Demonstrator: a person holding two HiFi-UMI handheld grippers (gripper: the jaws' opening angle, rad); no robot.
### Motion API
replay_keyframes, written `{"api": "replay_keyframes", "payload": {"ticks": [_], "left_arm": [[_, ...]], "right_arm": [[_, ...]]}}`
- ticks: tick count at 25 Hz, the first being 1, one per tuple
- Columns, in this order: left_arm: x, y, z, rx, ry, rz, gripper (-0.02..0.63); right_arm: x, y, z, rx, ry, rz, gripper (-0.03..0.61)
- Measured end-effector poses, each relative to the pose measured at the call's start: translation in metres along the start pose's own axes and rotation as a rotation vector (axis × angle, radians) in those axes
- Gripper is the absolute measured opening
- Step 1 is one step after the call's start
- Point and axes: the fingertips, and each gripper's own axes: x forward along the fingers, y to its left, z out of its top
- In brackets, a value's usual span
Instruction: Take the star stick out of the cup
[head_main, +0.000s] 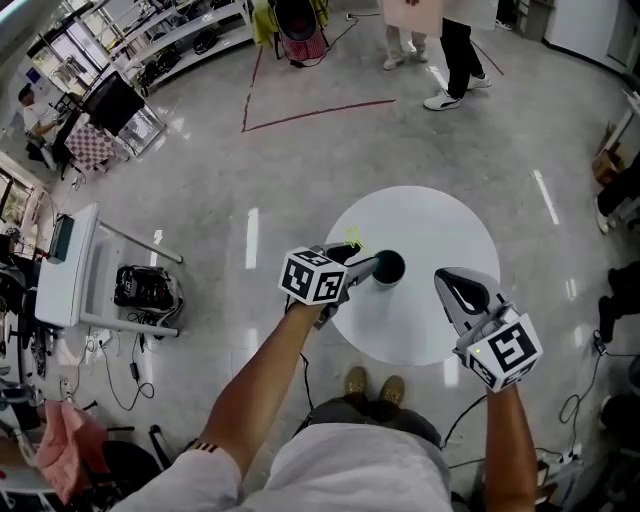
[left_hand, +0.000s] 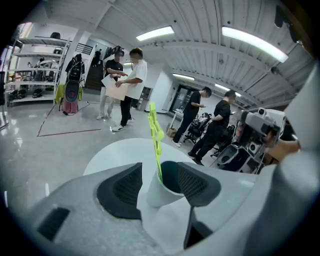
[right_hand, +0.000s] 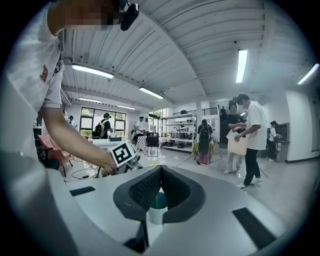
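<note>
Head view, steeply down: round white counter (head_main: 430, 225) on a glossy grey floor (head_main: 200, 170); pale cup (head_main: 388, 267), dark inside, upright on the counter left of its middle; yellow-green star stick (head_main: 354, 238) in the cup, leaning out over the rim toward the upper left.

From the lower left, the left gripper (head_main: 370, 268), fingers released and spread wide, one on either side of the cup. Left gripper view (left_hand: 160, 171): cup (left_hand: 156, 192) between the two dark ribbed fingers (left_hand: 120, 190); sliver of gap at the left one; right one overlapping the cup's rim, contact there not decidable; star stick (left_hand: 155, 132) rising above the rim, clear of both fingers.

Over the counter's right part, the right gripper (head_main: 447, 283), well apart from the cup, fingers clenched tip to tip on nothing. Right gripper view (right_hand: 159, 170): fingers meeting at the tip; cup (right_hand: 157, 212) visible beyond, through the gap beneath them.

Markings: black-and-white square code patterns on the left marker cube (head_main: 313, 277) and the right marker cube (head_main: 505, 350); left marker cube (right_hand: 123, 153) also in the right gripper view.

Background: red line (head_main: 300, 112) on the floor; standing people (left_hand: 127, 87); shelving (right_hand: 182, 131).
</note>
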Motion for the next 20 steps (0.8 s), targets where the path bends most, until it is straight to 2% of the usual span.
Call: {"api": "replay_keyframes", "payload": {"ticks": [5,14,20], "left_arm": [[0.008,0.000,0.001,0.010,0.018,-0.023,0.194],[0.009,-0.002,0.001,0.048,0.033,-0.053,0.041],[0.008,-0.009,0.008,0.064,0.007,-0.057,0.029]], "right_arm": [[-0.001,-0.002,-0.007,0.016,0.017,-0.018,0.011],[-0.003,-0.004,-0.013,0.033,0.025,-0.039,0.011],[-0.007,-0.004,-0.013,0.032,0.025,-0.049,0.011]]}}
